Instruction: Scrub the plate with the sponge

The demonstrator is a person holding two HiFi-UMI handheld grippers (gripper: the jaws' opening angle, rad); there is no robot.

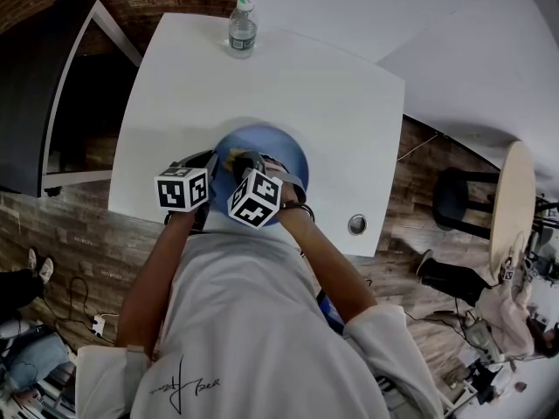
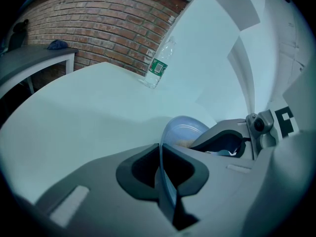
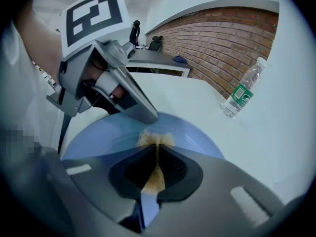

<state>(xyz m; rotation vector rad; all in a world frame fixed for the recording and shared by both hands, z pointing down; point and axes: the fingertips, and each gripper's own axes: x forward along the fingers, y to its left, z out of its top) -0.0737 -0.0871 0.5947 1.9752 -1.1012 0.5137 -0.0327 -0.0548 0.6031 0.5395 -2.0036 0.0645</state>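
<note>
Right gripper view looks straight onto the sponge point(image 3: 156, 139), a thin tan pad with a coarse, fuzzy face. It is pinched flat between the narrow-set jaws of the right gripper point(image 3: 157, 168), and only its frayed front edge pokes out past the tips. It looks soft and very light, so it will squash and bend under pressure. A hold on its rear half, as here, leaves the free edge to do the rubbing. That edge lies on the inner face of the plate point(image 3: 98, 138).

The plate is round, pale blue, smooth and shallow with a thin raised rim. It seems stiff and fairly light, and its glossy face will probably be slippery, so it may slide or tip when pushed. The rim is the only real place to grip it, and the left gripper point(image 2: 164, 171) has its jaws closed on that rim at the side opposite the sponge, the edge running straight between the pads.

The plate sits on a white table point(image 1: 341, 85), close to the edge nearest the person. A clear water bottle point(image 1: 242, 26) with a green label stands well apart at the far edge
</note>
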